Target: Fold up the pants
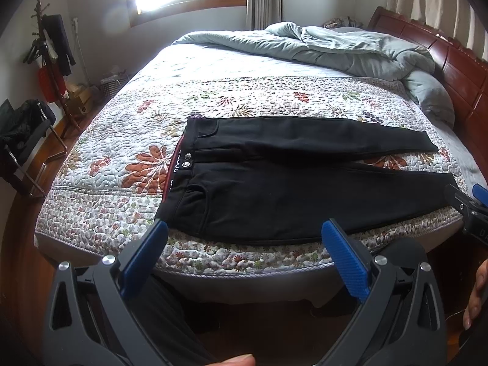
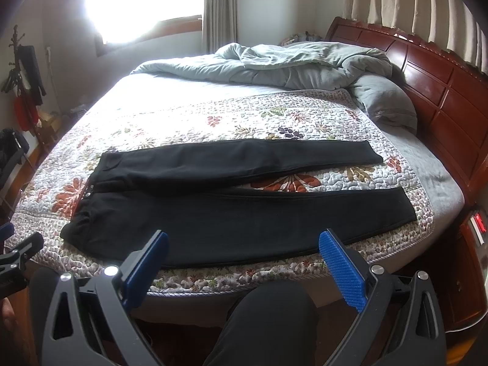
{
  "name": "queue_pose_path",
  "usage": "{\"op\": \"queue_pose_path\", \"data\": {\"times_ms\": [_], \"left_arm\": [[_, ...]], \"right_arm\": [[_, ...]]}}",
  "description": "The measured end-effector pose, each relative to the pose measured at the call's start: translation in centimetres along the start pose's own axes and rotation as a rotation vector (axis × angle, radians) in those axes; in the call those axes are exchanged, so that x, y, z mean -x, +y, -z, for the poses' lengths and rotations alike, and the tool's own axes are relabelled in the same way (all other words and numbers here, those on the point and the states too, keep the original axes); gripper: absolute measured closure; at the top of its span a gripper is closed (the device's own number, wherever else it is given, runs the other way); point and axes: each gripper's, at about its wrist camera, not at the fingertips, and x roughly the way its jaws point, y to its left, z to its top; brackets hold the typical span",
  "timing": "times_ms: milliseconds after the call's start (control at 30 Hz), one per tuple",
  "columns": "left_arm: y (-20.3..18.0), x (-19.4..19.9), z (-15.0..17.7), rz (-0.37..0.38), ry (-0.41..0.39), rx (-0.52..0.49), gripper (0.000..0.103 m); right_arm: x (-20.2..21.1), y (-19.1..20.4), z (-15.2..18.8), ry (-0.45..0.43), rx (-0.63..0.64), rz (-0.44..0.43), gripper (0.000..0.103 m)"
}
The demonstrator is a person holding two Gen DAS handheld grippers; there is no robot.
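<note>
Floral quilt holds flat black pants; left claw and right claw gape wide, empty

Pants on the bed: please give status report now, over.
Left gripper open, holding nothing. Right gripper open, holding nothing. Black pants flat on floral quilt, legs spread apart, unfolded. Grey duvet bunched behind, not in way.

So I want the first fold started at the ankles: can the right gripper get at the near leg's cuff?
Probably yes: right gripper is open, the near cuff lies uncovered on the quilt.
</note>
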Motion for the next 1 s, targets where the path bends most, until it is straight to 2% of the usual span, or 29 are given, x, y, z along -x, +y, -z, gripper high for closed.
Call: {"op": "queue_pose_path", "data": {"times_ms": [233,300,367,400,433,500,567,600,667,733,833,933,1000], "left_arm": [[0.1,-0.7,-0.3,0.007,0.005,-0.013,0.003],[0.3,-1.7,-0.8,0.034,0.012,-0.048,0.003],[0.7,-3.3,-1.6,0.059,0.033,-0.097,0.003],[1.3,-4.7,-2.3,0.100,0.052,-0.139,0.003],[1.7,-5.9,-2.9,0.130,0.074,-0.167,0.003],[3.2,-8.3,-4.3,0.211,0.115,-0.205,0.003],[5.5,-11.5,-6.1,0.284,0.163,-0.211,0.003],[7.0,-13.6,-7.6,0.300,0.210,-0.195,0.003],[9.3,-16.5,-9.7,0.283,0.243,-0.170,0.003],[12.1,-20.5,-12.9,0.277,0.277,-0.141,0.003],[16.1,-26.5,-17.0,0.380,0.334,0.008,0.003],[18.4,-31.6,-20.0,0.387,0.339,0.081,0.003],[19.2,-35.1,-21.2,0.409,0.374,0.112,0.003]], "right_arm": [[-0.8,0.4,-0.2,0.008,0.023,-0.005,0.004],[-1.8,0.5,-0.7,0.022,0.061,-0.076,0.004],[-3.9,-0.1,-1.9,0.041,0.095,-0.256,0.004],[-5.0,-0.2,-2.6,0.050,0.119,-0.330,0.004],[-6.8,-0.2,-3.6,0.077,0.179,-0.350,0.004],[-9.6,0.0,-5.2,0.088,0.299,-0.309,0.004],[-12.8,-0.2,-7.3,0.094,0.413,-0.309,0.004],[-14.2,-0.4,-8.3,0.112,0.449,-0.312,0.004],[-18.7,-0.8,-11.2,0.213,0.502,-0.324,0.004],[-22.0,-1.4,-13.3,0.288,0.499,-0.357,0.004],[-27.0,-2.3,-16.5,0.385,0.489,-0.394,0.004],[-30.9,-2.5,-18.9,0.457,0.471,-0.451,0.004],[-32.8,-2.4,-20.1,0.487,0.475,-0.467,0.004]]}}
